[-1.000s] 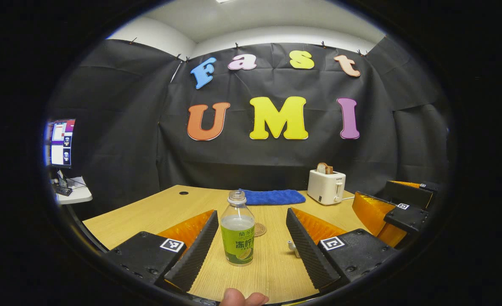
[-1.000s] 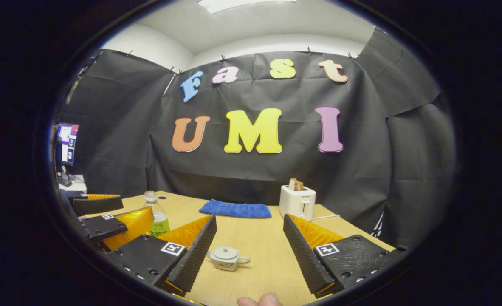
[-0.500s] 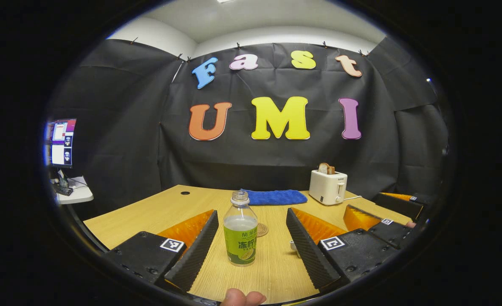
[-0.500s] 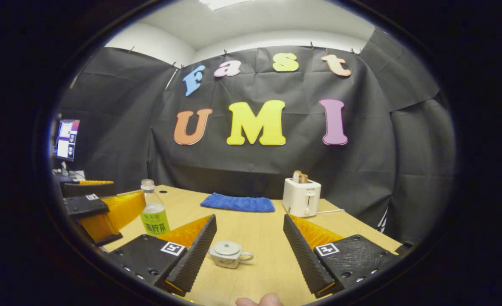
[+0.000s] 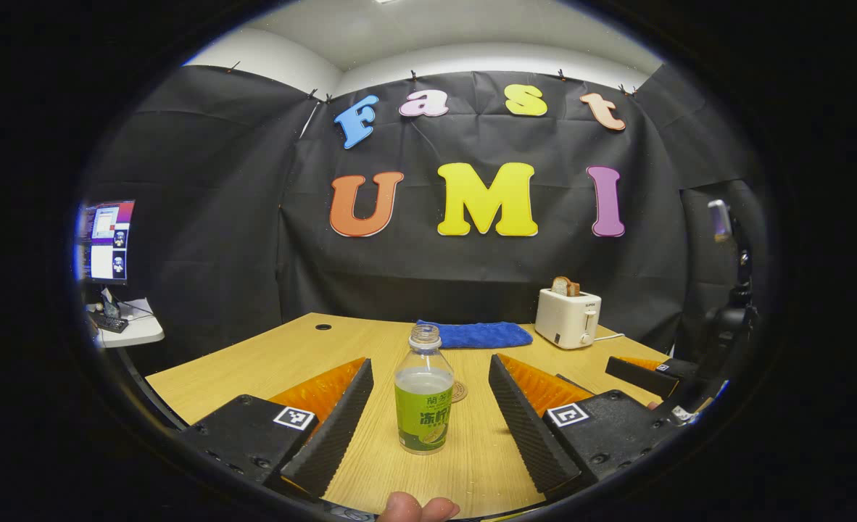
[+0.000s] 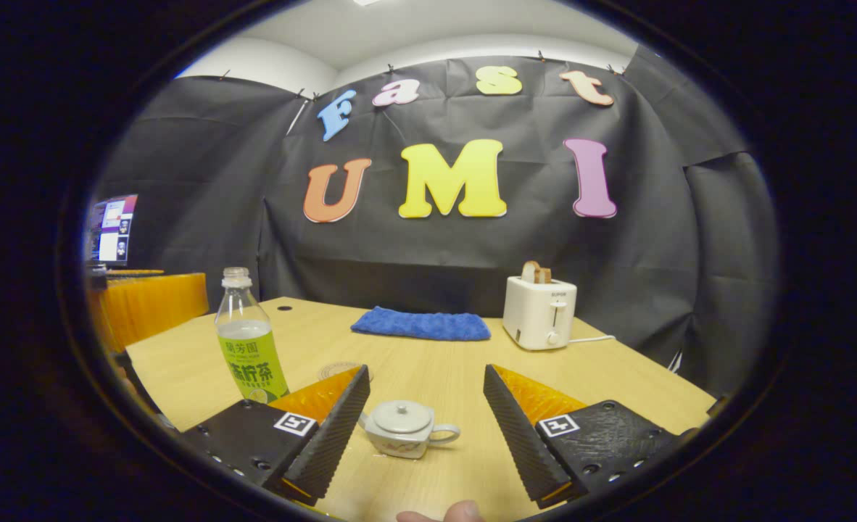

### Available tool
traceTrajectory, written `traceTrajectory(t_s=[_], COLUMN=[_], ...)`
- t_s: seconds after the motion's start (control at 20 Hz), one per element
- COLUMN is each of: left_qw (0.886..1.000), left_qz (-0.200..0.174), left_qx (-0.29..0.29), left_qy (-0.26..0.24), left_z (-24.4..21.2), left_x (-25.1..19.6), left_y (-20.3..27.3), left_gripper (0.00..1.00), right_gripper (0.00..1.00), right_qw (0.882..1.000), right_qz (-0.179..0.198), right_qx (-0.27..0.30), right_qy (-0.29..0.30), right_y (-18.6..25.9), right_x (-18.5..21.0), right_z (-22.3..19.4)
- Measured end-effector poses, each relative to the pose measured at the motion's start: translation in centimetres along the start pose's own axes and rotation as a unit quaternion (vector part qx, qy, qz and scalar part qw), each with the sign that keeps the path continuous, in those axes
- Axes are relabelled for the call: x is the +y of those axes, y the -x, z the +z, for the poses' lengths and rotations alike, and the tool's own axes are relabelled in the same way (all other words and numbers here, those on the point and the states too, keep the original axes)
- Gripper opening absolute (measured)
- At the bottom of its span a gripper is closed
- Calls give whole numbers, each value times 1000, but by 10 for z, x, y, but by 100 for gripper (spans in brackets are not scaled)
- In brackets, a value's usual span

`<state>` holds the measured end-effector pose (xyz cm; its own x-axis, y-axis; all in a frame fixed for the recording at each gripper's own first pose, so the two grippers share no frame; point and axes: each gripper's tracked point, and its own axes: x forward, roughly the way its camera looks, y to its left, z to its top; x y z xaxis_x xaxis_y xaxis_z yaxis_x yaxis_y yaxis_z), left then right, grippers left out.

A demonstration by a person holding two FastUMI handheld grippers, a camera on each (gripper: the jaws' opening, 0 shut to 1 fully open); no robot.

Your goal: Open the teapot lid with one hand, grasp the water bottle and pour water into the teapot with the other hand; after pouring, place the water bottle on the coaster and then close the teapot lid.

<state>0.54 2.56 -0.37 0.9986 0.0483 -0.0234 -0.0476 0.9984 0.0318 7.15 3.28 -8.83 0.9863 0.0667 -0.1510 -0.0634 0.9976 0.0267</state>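
The left gripper (image 5: 428, 420) hovers low over the tabletop (image 5: 254, 362), fingers spread wide, with the uncapped water bottle (image 5: 423, 397) standing upright between them, touching neither. Just behind the bottle lies the round coaster (image 5: 460, 392). The right gripper (image 6: 424, 424) is likewise spread, and the small teapot (image 6: 404, 430) sits between its fingers nearer the left one, its lid (image 6: 402, 417) on and handle pointing right. Farther back, a blue cloth (image 6: 421, 325) lies flat beside a white toaster (image 6: 539, 313) holding a slice of bread.
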Motion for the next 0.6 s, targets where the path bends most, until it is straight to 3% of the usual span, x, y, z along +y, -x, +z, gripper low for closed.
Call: traceTrajectory(t_s=[0.45,0.6], left_qw=[1000,1000], left_qz=[26,29], left_qx=[-1,4], left_qy=[-1,0], left_z=[-1,-4], left_x=[26,30], left_y=[-8,-9], left_gripper=[100,100], right_gripper=[97,81], right_qw=[999,998], right_qz=[23,30], right_qx=[43,48], right_qy=[4,6], right_y=[-39,-47], right_x=[20,26], right_z=[-31,-34])
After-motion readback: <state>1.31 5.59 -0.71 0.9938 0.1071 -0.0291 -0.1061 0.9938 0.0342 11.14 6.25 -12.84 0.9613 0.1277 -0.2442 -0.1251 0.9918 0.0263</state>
